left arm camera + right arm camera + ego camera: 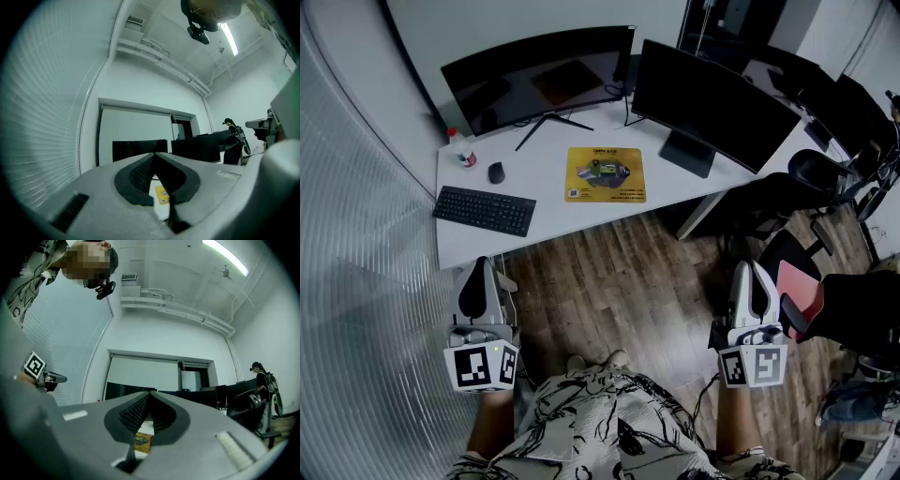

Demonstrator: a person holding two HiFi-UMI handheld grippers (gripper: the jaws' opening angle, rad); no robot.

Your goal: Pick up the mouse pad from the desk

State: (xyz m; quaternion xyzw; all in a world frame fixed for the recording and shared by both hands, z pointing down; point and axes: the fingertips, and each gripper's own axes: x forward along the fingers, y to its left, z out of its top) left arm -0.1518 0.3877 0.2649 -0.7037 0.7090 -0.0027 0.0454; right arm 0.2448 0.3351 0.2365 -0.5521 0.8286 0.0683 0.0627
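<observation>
- Left gripper (481,264): jaws pressed together, nothing between them; held over the wood floor (619,281), well short of the desk.
- Right gripper (753,269): likewise closed and empty.
- Desk (553,202): white; a keyboard (484,209) lies at its near left.
- Mouse pad (606,174): yellow, flat on the desk in front of the monitors (712,103), well apart from both grippers.
- Mouse (496,172): left of the pad.
- Risks, as judged: the thin pad shows no raised edge, so jaws arriving shut would likely skid it towards the monitors. A loose reach may knock the mouse or keyboard. The chair (797,183) crowds the right approach.
</observation>
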